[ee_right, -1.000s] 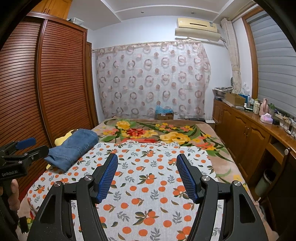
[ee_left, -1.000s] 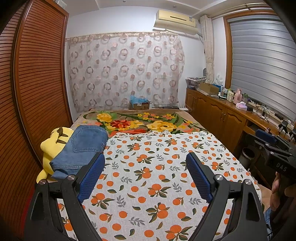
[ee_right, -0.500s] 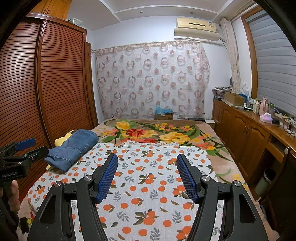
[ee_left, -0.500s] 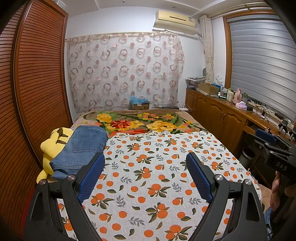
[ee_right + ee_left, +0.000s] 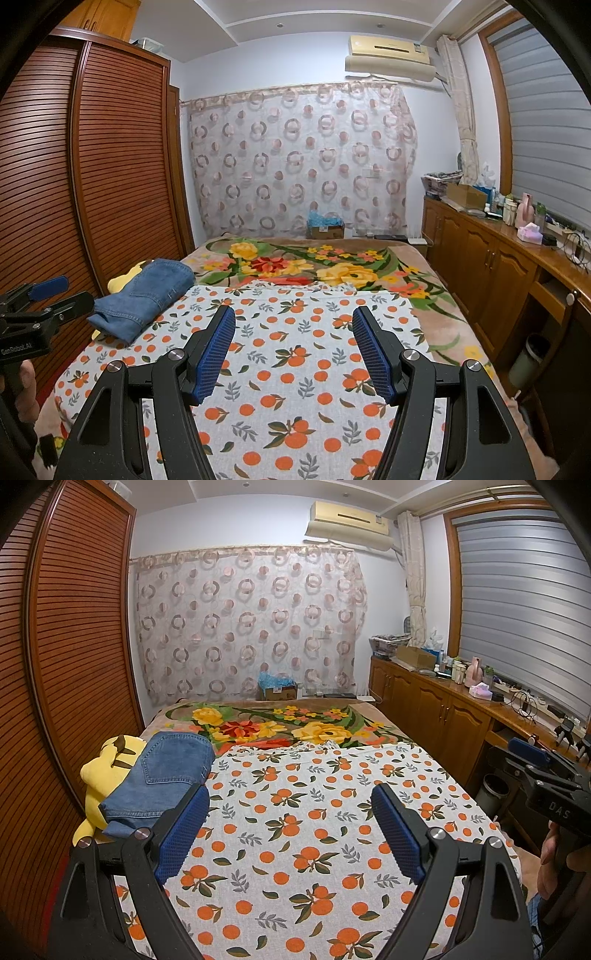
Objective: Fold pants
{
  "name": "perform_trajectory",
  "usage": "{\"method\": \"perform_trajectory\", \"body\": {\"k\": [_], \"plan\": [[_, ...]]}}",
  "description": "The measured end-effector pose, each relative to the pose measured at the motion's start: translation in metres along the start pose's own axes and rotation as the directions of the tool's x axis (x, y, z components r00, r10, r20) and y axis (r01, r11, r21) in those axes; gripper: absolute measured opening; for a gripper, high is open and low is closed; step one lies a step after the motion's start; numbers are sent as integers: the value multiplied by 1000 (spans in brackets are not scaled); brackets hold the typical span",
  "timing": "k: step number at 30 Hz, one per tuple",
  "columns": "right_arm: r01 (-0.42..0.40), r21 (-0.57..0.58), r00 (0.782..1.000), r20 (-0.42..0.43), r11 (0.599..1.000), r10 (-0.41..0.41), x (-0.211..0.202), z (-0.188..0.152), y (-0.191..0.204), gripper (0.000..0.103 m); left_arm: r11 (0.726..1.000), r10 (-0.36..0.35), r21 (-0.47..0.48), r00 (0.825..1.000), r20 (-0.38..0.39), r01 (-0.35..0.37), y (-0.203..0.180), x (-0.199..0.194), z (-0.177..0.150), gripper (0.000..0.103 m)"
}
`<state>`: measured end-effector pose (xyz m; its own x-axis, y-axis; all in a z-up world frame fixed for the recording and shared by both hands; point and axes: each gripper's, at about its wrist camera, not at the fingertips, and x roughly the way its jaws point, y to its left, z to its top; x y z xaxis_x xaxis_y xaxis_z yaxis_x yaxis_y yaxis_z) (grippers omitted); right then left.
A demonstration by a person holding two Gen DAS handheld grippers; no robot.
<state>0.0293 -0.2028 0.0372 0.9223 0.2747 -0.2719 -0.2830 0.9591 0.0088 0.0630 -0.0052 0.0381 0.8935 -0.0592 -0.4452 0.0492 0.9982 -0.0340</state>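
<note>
Folded blue jeans (image 5: 162,775) lay at the bed's left edge, partly on a yellow plush toy (image 5: 105,771), partly on the orange-print sheet (image 5: 295,834). Left gripper (image 5: 290,834) hovered level above the sheet, jaws spread wide, holding nothing; jeans sat just beyond its left finger (image 5: 183,832). Right gripper (image 5: 293,350) hovered likewise, wide open and empty, jeans well off to its left. Lettering read "DAS" on the right gripper's body, "GenRobot.AI" on the left one's.
</note>
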Motion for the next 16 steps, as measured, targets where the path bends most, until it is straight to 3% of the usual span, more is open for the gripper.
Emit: {"method": "perform_trajectory", "body": {"k": [16], "plan": [[3, 3, 1000, 3, 1000, -3, 0, 1, 0, 68, 1000, 0, 0, 1000, 0, 0, -1, -1, -1, 90]]}}
